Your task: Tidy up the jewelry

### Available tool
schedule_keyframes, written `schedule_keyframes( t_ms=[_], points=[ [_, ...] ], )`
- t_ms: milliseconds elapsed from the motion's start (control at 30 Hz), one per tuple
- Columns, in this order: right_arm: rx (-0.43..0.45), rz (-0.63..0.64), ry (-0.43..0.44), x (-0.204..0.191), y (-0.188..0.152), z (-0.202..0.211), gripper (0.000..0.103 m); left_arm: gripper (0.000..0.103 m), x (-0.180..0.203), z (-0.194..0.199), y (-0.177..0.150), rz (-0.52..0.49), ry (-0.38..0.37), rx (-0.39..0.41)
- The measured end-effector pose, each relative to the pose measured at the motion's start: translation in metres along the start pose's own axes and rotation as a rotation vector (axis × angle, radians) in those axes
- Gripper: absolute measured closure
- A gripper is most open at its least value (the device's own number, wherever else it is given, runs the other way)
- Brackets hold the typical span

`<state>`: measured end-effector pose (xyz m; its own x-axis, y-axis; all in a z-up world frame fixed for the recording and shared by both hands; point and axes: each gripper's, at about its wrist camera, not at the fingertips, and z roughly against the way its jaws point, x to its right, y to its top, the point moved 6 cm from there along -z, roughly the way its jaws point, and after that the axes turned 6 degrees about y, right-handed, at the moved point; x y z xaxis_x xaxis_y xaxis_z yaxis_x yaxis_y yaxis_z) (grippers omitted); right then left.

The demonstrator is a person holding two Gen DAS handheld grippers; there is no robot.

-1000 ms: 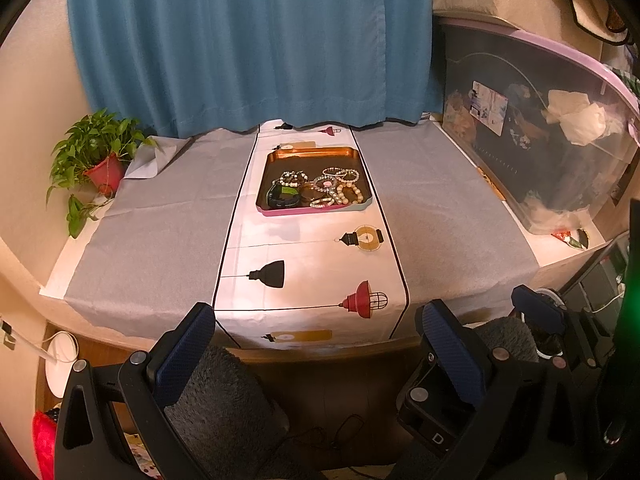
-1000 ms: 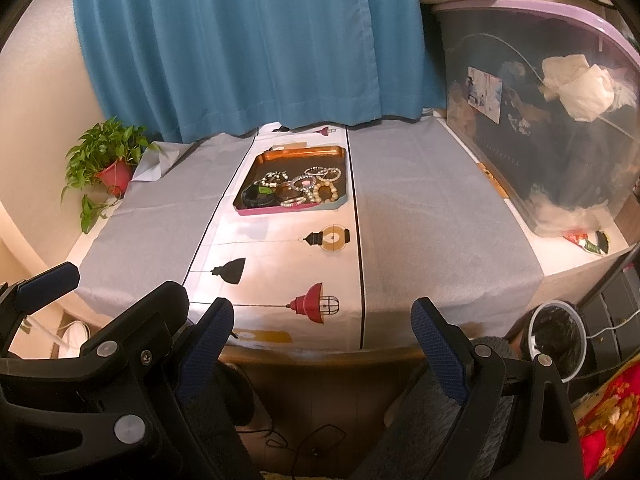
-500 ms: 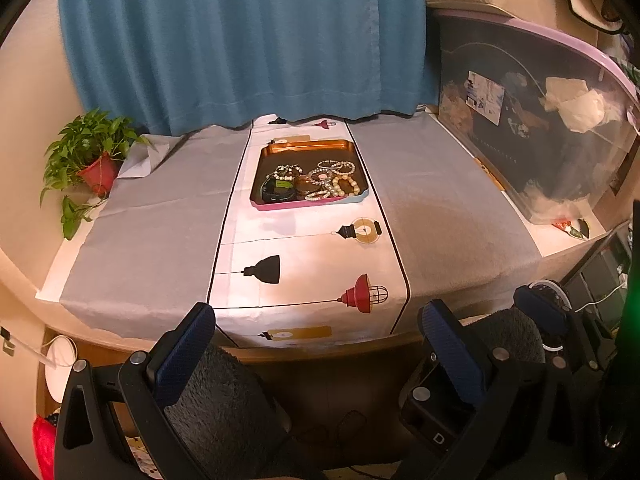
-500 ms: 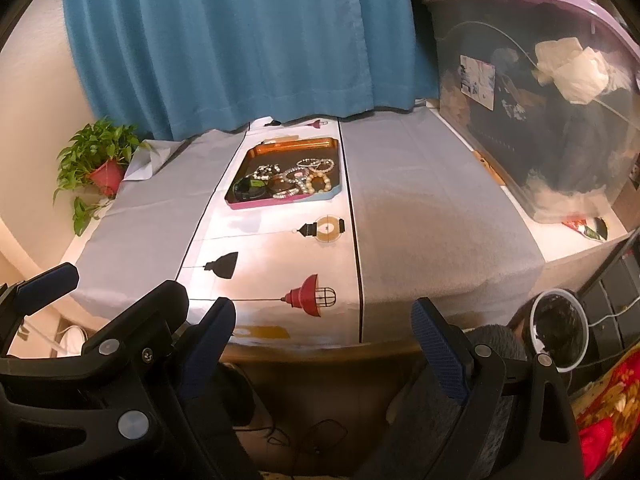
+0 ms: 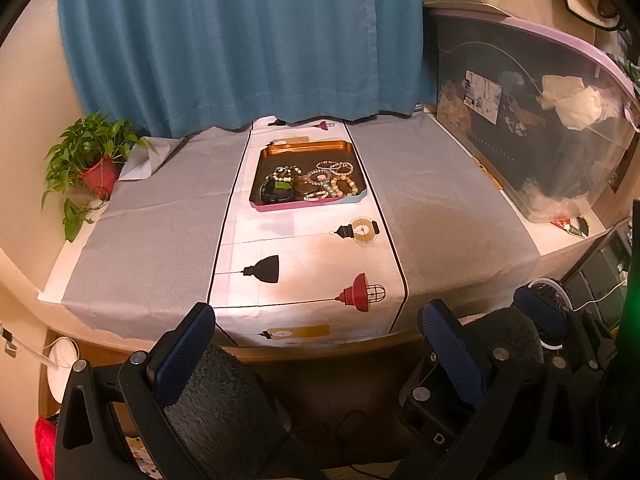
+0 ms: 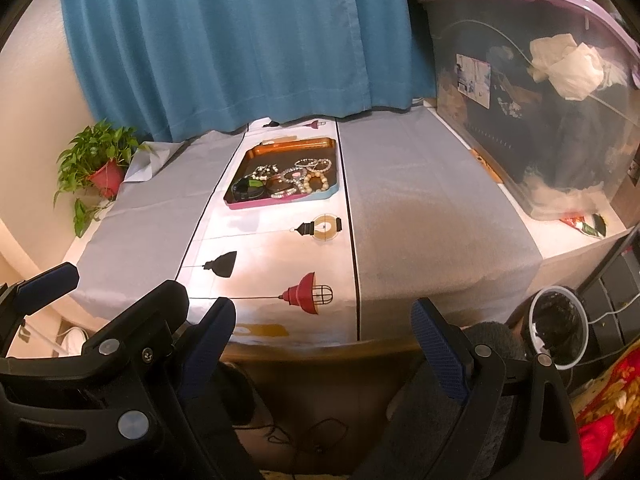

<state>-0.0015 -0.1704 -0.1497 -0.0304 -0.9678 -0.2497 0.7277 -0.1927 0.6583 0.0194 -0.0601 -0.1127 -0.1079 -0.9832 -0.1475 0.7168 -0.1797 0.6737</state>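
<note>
A shallow tray (image 5: 308, 146) with an orange far rim and pink near rim sits at the back middle of the table on a lamp-print runner. It holds several bead bracelets (image 5: 334, 182) and a dark watch (image 5: 276, 192). The tray also shows in the right wrist view (image 6: 294, 144). My left gripper (image 5: 316, 340) is open and empty, in front of the table's near edge. My right gripper (image 6: 322, 330) is open and empty, beside it, also short of the table. The tray is far beyond both.
A potted plant (image 5: 92, 160) stands at the table's back left. A large clear storage bin (image 5: 540, 120) with a purple lid fills the right side. A blue curtain (image 5: 240, 40) hangs behind. A grey cloth (image 5: 152, 232) covers the table on both sides of the runner.
Both grippers have risen and tilted a little, so the table and tray sit lower in view. Both stay open and empty.
</note>
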Motion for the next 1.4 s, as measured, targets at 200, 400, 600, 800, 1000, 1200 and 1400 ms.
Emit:
schedule_keyframes(
  t_ms=[200,400,600,800,1000,1200,1400],
  points=[
    [-0.002,0.001,0.0,-0.001,0.0,0.001,0.013,0.0,0.0,0.001,0.0,0.001,0.0,-0.001],
    [0.011,0.007,0.005,-0.006,0.002,0.005,0.013,0.0,-0.005,0.005,0.0,0.006,0.006,0.015],
    [0.013,0.015,0.009,-0.013,0.004,0.01,0.013,0.0,-0.011,0.01,0.001,0.013,0.009,0.018],
    [0.015,0.02,0.014,-0.016,0.005,0.013,0.013,0.0,-0.014,0.013,0.001,0.017,0.012,0.02],
    [0.015,0.023,0.013,-0.017,0.006,0.013,0.013,0.0,-0.017,0.013,0.002,0.021,0.011,0.019],
    [0.011,0.023,0.017,-0.019,0.006,0.012,0.013,0.0,-0.017,0.013,0.002,0.02,0.012,0.017],
    [0.012,0.024,0.015,-0.021,0.006,0.012,0.013,0.0,-0.018,0.012,0.003,0.02,0.011,0.018]
  ],
)
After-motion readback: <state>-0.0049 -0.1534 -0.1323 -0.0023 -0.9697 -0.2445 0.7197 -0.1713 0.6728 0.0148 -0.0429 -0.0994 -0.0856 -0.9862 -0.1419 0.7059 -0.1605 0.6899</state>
